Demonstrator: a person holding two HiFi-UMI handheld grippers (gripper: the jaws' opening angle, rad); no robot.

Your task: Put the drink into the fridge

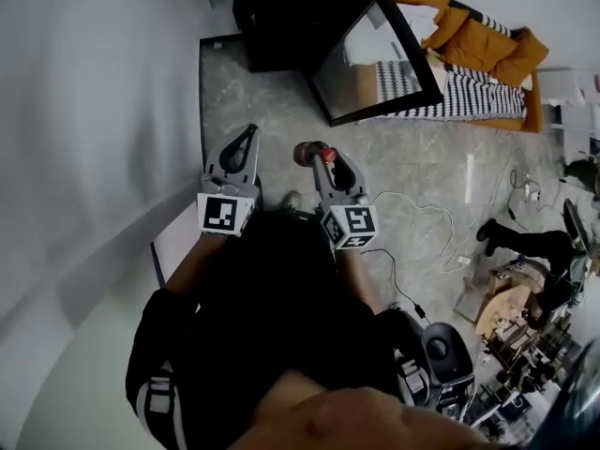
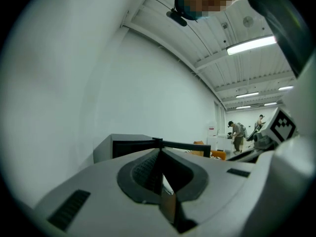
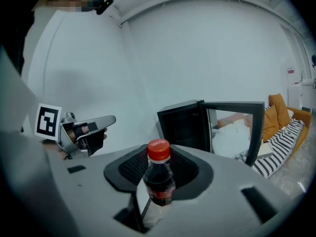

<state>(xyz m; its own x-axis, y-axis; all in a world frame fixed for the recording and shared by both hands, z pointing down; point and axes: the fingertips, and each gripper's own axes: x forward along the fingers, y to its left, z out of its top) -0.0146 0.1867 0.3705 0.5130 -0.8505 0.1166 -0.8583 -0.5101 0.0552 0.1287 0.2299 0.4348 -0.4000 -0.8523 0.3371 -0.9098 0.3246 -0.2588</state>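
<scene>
My right gripper (image 1: 319, 155) is shut on a small dark cola bottle (image 3: 158, 181) with a red cap (image 1: 327, 155); the bottle stands upright between the jaws. Ahead on the floor stands a black mini fridge (image 1: 286, 22) with its glass door (image 1: 375, 59) swung open to the right, also seen as the fridge (image 3: 182, 125) in the right gripper view. My left gripper (image 1: 246, 139) hangs beside the right one, jaws together with nothing in them, and the left gripper (image 3: 89, 127) shows at the left of the right gripper view. The fridge (image 2: 128, 146) lies ahead of the left gripper (image 2: 160, 174).
A white wall (image 1: 84, 111) runs along the left. An orange sofa (image 1: 478, 40) with a striped blanket (image 1: 469, 92) sits behind the door. White cables (image 1: 422, 218) trail over the grey floor. A person's dark boots (image 1: 511, 237) and cluttered gear (image 1: 516, 336) stand at the right.
</scene>
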